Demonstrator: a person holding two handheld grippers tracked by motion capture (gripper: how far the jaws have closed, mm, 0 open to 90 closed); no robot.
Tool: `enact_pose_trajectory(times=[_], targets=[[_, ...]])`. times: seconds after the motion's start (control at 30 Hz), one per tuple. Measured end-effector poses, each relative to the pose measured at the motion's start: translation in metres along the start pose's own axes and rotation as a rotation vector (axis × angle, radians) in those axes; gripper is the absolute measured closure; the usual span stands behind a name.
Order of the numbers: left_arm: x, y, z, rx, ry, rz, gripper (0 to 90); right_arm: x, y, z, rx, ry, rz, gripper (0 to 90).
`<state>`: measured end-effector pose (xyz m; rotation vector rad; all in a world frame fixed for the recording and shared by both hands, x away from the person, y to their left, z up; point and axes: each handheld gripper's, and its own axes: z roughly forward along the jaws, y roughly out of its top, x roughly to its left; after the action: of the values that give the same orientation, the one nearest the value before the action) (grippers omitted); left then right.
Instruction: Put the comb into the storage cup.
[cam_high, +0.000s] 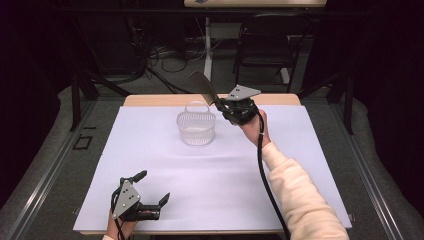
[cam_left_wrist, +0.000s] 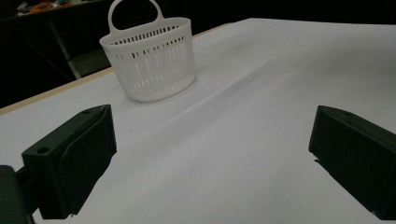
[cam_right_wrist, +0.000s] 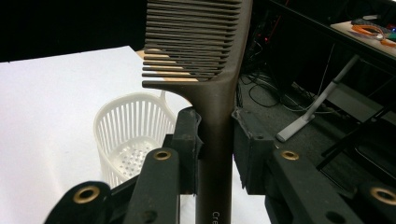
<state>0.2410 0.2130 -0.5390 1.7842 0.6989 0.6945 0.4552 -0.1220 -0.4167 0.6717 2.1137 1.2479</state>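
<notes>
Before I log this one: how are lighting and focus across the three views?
High view: the white table cover is evenly lit, the surroundings fall to near black, and the image is slightly soft. Left gripper view: the basket is sharp and casts only a faint shadow; the near jaws look a little soft. Right gripper view: the comb, clamped in the right hand-held gripper, is crisp, without glare; the background is dim.

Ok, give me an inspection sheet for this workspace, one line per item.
Surface: white sheet over a wooden table, flat.
Job's things: dark comb clamped by its handle; white slotted basket upright, nothing seen inside.
Clutter: nothing seen.
Grippers: right gripper shut on the comb, raised beside the basket; left gripper low at the near edge, jaws apart, holding nothing.
Cables: black cable trails along the right forearm.
Surroundings: dark room, chair, floor wiring beyond.
</notes>
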Motion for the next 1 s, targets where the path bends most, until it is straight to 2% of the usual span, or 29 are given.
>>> enact_pose_trajectory(times=[0.47, 0.67, 0.77, 1.0], targets=[[0.0, 0.001, -0.001, -0.001, -0.001, 0.003, 0.8, 0.003, 0.008, 0.006, -0.01, 0.005, -0.013, 72.4], [0.0, 0.001, -0.001, 0.0, -0.004, 0.005, 0.7, 0.005, 0.011, 0.009, -0.008, 0.012, -0.033, 72.3], [0.0, 0.001, -0.001, 0.0, -0.004, 0.004, 0.5, 0.007, 0.012, 0.012, -0.008, 0.018, -0.06, 72.3], [0.0, 0.001, -0.001, 0.004, -0.003, 0.001, 0.3, 0.009, 0.017, 0.017, -0.02, 0.028, -0.069, 72.4]])
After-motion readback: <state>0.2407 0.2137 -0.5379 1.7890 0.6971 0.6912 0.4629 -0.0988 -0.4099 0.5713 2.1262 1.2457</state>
